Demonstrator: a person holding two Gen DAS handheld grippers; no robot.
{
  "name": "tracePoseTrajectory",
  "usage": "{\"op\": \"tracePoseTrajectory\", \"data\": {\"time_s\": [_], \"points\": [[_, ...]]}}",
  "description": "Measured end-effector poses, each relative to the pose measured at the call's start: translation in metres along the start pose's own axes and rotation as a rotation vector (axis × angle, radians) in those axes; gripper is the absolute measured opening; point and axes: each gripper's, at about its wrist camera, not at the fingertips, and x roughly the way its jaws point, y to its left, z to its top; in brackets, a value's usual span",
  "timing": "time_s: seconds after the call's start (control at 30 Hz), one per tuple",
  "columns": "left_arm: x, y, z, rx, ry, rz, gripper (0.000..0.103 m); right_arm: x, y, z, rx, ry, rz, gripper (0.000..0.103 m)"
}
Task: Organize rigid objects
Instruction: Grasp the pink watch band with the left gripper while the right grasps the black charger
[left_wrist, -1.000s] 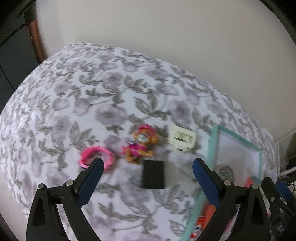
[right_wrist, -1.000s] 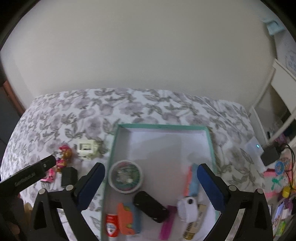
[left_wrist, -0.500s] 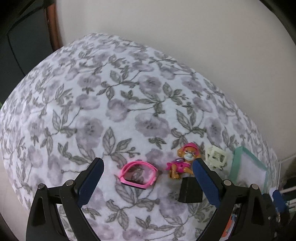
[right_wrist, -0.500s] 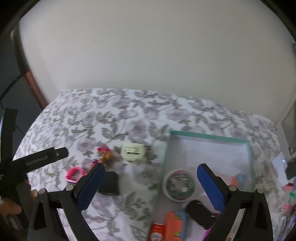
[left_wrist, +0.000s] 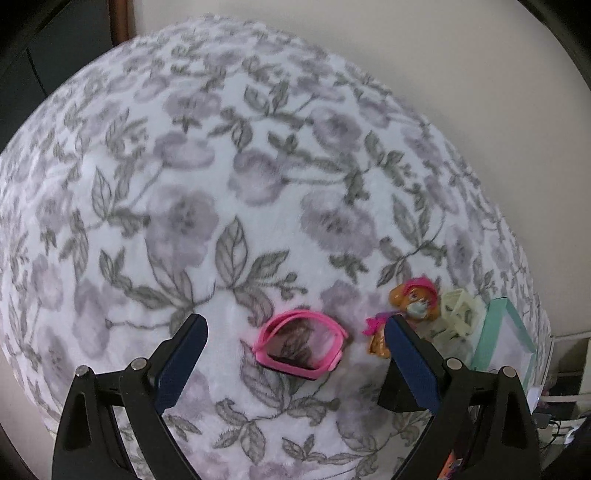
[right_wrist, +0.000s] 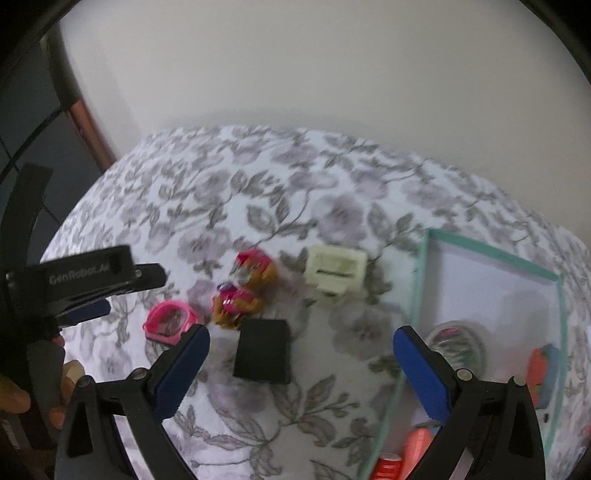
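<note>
Right wrist: "GenRobot.AI" on left gripper (right_wrist: 94, 295)

One pink ring (right_wrist: 170, 322), one toy dog (right_wrist: 243, 288), one black box (right_wrist: 263, 350), one cream block (right_wrist: 335, 269) — one tray (right_wrist: 491, 251).

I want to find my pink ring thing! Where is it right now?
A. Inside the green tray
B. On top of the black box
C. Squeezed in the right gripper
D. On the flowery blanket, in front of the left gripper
D. The pink ring lies on the blanket, between the open fingers of the left gripper, not yet gripped.
</note>
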Motion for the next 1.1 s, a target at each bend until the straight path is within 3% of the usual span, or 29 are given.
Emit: {"op": "tracePoseTrajectory", "data": {"time_s": [0.33,0.47,0.93,1.1], "points": [[0.027,-0.013,-0.014,0.047,0.073,0.039,0.097,0.04,0.022,-0.017,-0.081,0.074,-0.006,0.101],[0.034,-0.013,-0.02,0.053,0.093,0.045,0.097,0.053,0.023,-0.023,-0.085,0.099,-0.014,0.096],[0.051,-0.013,-0.031,0.073,0.103,0.077,0.096,0.067,0.029,-0.033,-0.101,0.101,-0.051,0.091],[0.054,-0.019,-0.03,0.077,0.098,0.086,0.094,0.066,0.028,-0.031,-0.089,0.091,-0.056,0.084]]}}
